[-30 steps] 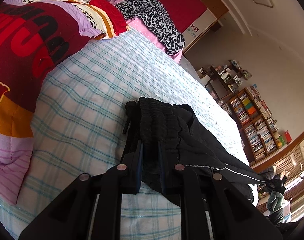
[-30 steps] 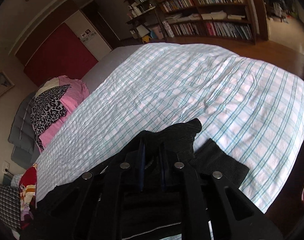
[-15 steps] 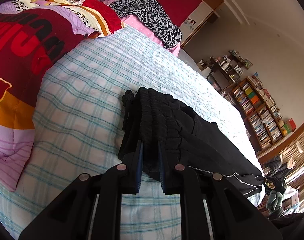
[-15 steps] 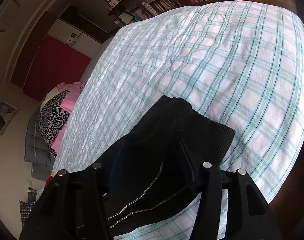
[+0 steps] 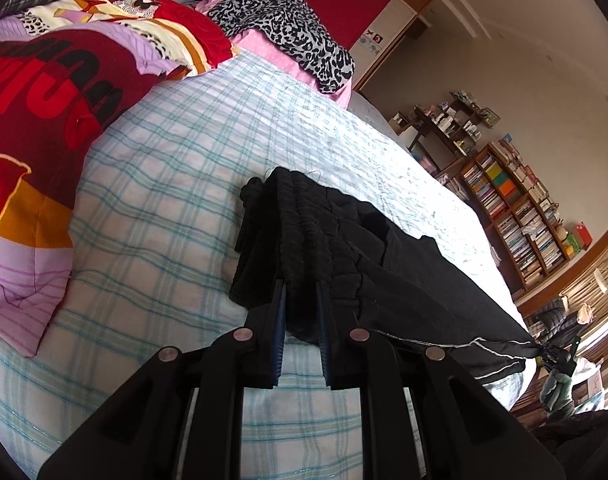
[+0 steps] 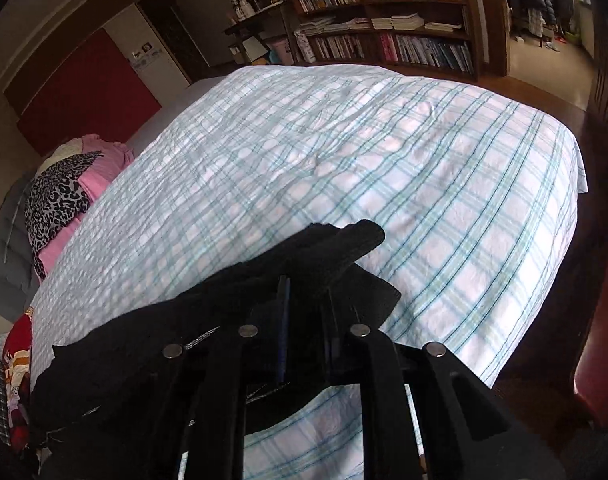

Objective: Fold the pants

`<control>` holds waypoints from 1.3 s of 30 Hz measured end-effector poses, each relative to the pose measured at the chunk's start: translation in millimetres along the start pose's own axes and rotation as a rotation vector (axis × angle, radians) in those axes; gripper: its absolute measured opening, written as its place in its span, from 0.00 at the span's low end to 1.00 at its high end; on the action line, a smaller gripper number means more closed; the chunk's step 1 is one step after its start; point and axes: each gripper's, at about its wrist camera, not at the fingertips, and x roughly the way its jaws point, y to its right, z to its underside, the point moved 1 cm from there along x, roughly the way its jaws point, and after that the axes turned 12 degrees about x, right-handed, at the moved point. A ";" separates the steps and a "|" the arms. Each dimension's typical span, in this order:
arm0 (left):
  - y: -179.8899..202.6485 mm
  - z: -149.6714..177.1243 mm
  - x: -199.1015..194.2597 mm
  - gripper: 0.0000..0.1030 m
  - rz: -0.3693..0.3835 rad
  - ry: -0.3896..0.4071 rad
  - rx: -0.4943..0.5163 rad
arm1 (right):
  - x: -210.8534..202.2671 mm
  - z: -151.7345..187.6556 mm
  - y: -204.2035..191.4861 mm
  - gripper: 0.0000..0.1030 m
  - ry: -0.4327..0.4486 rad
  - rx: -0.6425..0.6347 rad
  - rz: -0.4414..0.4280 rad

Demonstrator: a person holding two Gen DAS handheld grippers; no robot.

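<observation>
Black pants (image 5: 344,240) lie on a bed with a white and teal checked sheet (image 5: 164,184). In the left wrist view my left gripper (image 5: 300,300) is shut on the ribbed elastic waistband, which bunches up between the fingers. The legs stretch away taut to the right, a thin white seam line along them. In the right wrist view my right gripper (image 6: 306,300) is shut on the black leg cuffs (image 6: 344,248), held just above the sheet near the bed's foot end.
A red, purple and orange quilt (image 5: 44,100) is piled at the head of the bed, with a leopard-print cloth on pink bedding (image 5: 288,36) behind. Bookshelves (image 6: 392,28) stand beyond the foot of the bed. The bed's right edge (image 6: 564,200) drops to a wooden floor.
My right gripper opened half a second ago and has shut again on the cuffs, lifted a little. My left gripper has kept its hold on the waistband and tilted slightly, drawing the pants taut.
</observation>
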 end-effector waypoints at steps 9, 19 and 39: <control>-11.6 3.2 -7.9 0.48 -0.139 -0.014 -0.063 | -13.9 -0.8 2.4 0.61 0.101 -0.039 0.173; 108.8 -33.9 -18.1 0.60 -0.239 0.016 0.299 | -34.8 60.3 -100.2 0.61 0.164 -0.329 0.089; 294.2 50.5 163.4 0.61 0.128 -0.353 0.669 | 12.0 250.9 -225.1 0.61 -0.234 -0.866 -0.143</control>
